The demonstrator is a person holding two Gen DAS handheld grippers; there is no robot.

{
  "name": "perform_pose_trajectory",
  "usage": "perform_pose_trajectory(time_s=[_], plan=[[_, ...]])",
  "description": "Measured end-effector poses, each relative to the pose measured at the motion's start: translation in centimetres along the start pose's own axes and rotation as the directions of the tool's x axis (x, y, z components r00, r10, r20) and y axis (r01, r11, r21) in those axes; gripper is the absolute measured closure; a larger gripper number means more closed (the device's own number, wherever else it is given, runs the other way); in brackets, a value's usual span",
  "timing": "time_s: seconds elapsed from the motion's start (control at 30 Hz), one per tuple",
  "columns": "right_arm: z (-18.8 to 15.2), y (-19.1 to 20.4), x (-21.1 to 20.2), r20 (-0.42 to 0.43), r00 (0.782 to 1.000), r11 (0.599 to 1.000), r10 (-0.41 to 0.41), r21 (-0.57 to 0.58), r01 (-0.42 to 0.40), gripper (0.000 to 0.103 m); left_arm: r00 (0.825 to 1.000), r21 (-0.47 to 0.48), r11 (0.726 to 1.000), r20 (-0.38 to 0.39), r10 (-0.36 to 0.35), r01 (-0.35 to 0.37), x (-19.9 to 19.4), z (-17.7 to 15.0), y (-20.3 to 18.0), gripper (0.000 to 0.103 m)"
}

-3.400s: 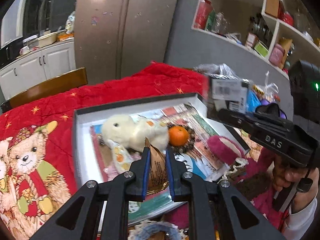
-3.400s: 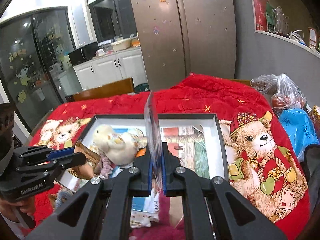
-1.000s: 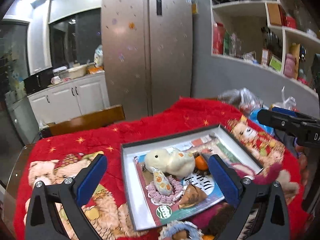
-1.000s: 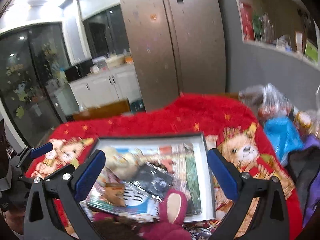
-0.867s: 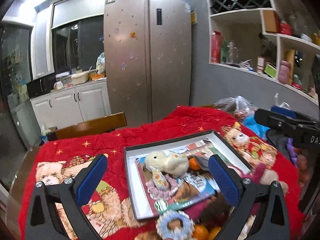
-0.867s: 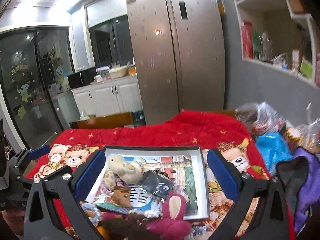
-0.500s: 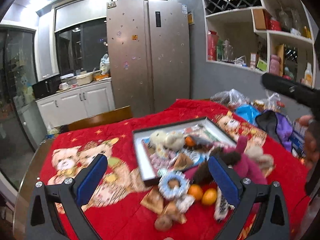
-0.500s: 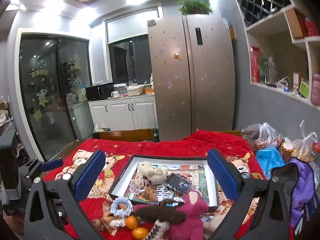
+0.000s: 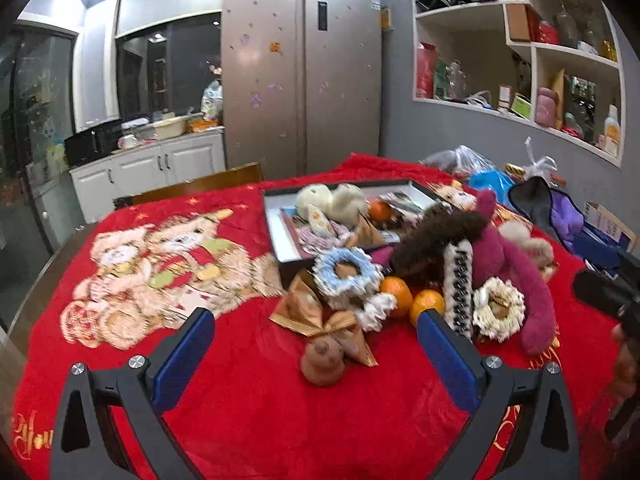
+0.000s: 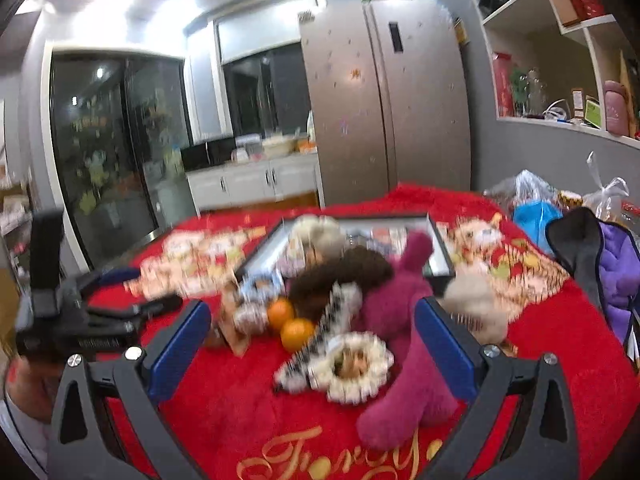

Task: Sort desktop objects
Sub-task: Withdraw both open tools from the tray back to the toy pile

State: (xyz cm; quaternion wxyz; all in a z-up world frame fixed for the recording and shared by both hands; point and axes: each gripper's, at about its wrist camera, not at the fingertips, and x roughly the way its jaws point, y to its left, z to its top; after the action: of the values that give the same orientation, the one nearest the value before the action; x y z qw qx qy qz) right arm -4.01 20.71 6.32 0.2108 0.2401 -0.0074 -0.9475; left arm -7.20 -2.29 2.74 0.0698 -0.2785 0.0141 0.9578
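Note:
A white-lined black box tray (image 9: 280, 236) sits on the red bear blanket and holds a cream plush duck (image 9: 316, 198), an orange and papers. In front of it lies a heap: a gold wrapped packet (image 9: 306, 306), a brown round toy (image 9: 322, 362), a blue frilled ring (image 9: 346, 272), two oranges (image 9: 412, 298), a magenta plush (image 9: 516, 276) and a cream frilled ring (image 9: 498, 306). My left gripper (image 9: 314, 354) is open and empty above the near heap. My right gripper (image 10: 312, 340) is open and empty; the cream frilled ring (image 10: 352, 366) lies between its fingers' lines.
A wooden chair back (image 9: 200, 186) stands beyond the table. Plastic bags (image 9: 460, 160) and a purple bag (image 9: 560, 216) crowd the right side. The left gripper's body (image 10: 72, 320) shows at the left in the right wrist view. The fridge (image 9: 304, 80) is behind.
Both grippers have let go of their items into the tray, opened wide and pulled back and up from it. The heap in front of the tray has come into view.

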Motion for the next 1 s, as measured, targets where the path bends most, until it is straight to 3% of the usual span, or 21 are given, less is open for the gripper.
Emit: perform_pose_trajectory(time_s=[0.57, 0.73, 1.0], plan=[[-1.4, -3.2, 5.5, -0.108, 0.987, 0.987, 0.117, 0.121, -0.104, 0.002, 0.992, -0.003, 0.999, -0.121, -0.035, 0.035, 3.5, -1.3, 0.0, 0.0], [-1.6, -3.4, 6.6, -0.131, 0.982, 0.983, 0.136, 0.141, -0.118, 0.006, 0.982, -0.006, 1.0, -0.188, -0.007, 0.006, 5.1, -1.0, 0.5, 0.0], [-1.9, -4.6, 8.0, -0.155, 0.978, 0.977, 0.138, 0.186, -0.108, 0.009, 0.968, -0.021, 0.999, -0.247, -0.041, 0.037, 7.2, -1.6, 0.8, 0.0]])
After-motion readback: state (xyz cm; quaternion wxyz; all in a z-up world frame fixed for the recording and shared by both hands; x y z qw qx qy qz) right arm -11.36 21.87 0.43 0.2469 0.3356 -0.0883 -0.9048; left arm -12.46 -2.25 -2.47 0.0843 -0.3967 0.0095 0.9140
